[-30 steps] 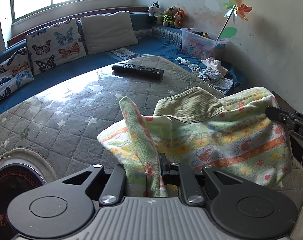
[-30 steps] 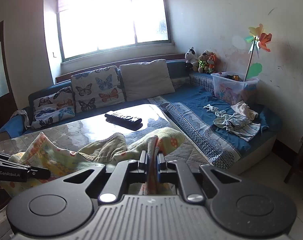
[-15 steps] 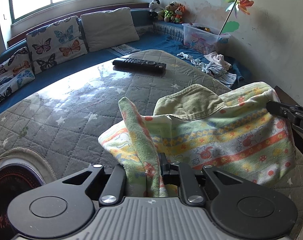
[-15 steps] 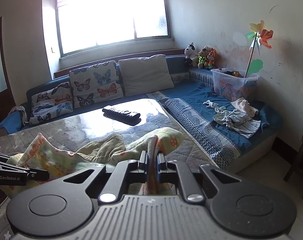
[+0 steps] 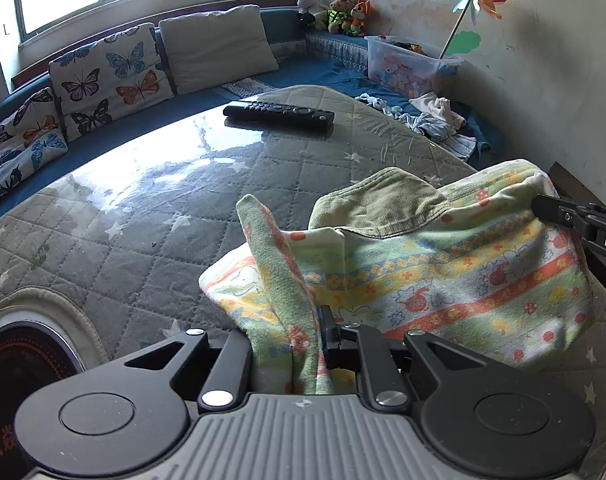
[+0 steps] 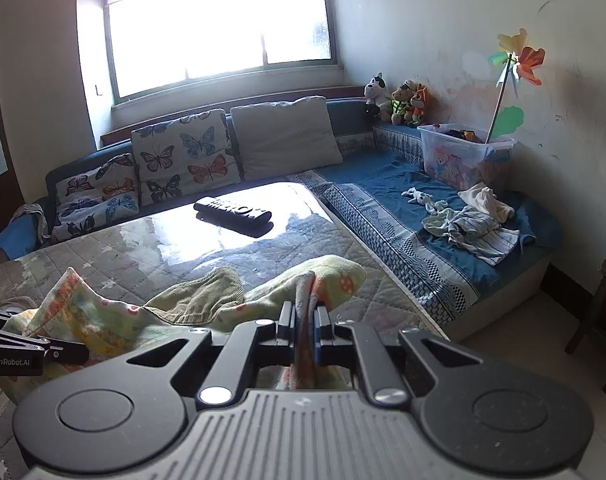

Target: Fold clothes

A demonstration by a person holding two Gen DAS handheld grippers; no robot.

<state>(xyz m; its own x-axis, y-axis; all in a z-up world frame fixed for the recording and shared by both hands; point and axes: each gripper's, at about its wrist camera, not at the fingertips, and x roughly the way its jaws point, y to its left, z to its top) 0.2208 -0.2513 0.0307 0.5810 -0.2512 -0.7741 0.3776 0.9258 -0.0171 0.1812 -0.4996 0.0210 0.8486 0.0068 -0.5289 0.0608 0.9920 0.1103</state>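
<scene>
a: left view: the left gripper (image 5: 303, 332) pinches one corner of the pastel cartoon-print baby garment (image 5: 455, 276); it has moved forward over the grey quilted star-pattern table cover (image 5: 151, 240) since a second ago.

b: right view: the right gripper (image 6: 303, 320) pinches the other corner (image 6: 327, 276), also carried forward, likely starting a fold.

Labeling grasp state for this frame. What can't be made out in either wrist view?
- Left gripper fingertips: left wrist view, buried in the patterned garment.
- Garment's near hem: both views, behind the gripper bodies.
- Right gripper grasp point: right wrist view, cloth bunched between its fingers.
- Toy bin contents: too small.
</scene>
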